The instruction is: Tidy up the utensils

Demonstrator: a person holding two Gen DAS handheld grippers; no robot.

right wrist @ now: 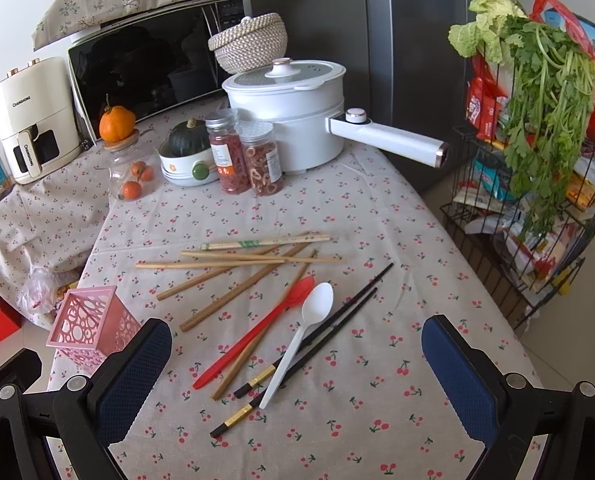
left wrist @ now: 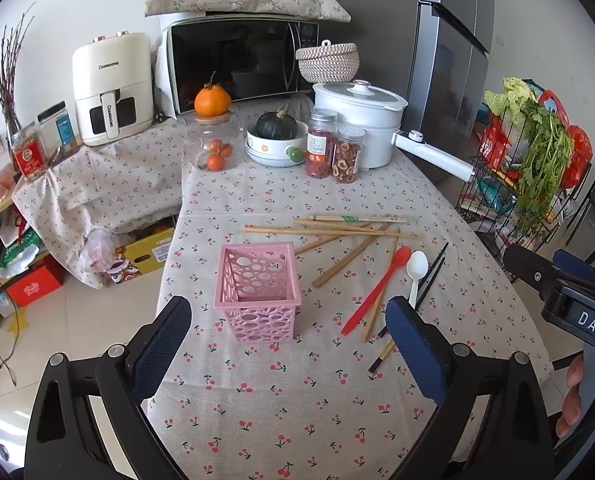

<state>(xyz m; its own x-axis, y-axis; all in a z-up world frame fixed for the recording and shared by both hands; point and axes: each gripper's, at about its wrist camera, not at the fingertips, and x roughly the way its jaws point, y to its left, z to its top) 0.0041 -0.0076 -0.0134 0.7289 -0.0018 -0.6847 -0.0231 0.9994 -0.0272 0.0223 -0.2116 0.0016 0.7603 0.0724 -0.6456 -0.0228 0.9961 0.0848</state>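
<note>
Left gripper (left wrist: 289,332) spread wide, empty, its ribbed navy pads (left wrist: 417,344) flanking the square pink perforated plastic basket (left wrist: 257,292) at frame centre. Right gripper (right wrist: 297,354) also splayed, empty, above one slim red plastic spoon (right wrist: 257,334), one white plastic spoon (right wrist: 297,340), two glossy black gold-banded chopsticks (right wrist: 317,334). Loose wooden chopsticks (right wrist: 237,260) criss-cross mid-frame on cherry-print cloth (right wrist: 337,420).

On your bench (right wrist: 337,208) the basket (left wrist: 257,292) stood upright to the left, with the wooden chopsticks (right wrist: 233,260) scattered crosswise behind and to its right. Nearer you, the two spoons (right wrist: 297,328) lay side by side, slanted across the dark chopsticks (right wrist: 337,320). Behind everything, the jars (right wrist: 245,152), bowl (right wrist: 185,168) and pot (right wrist: 293,116) stood in a row before the microwave (right wrist: 145,64).
</note>
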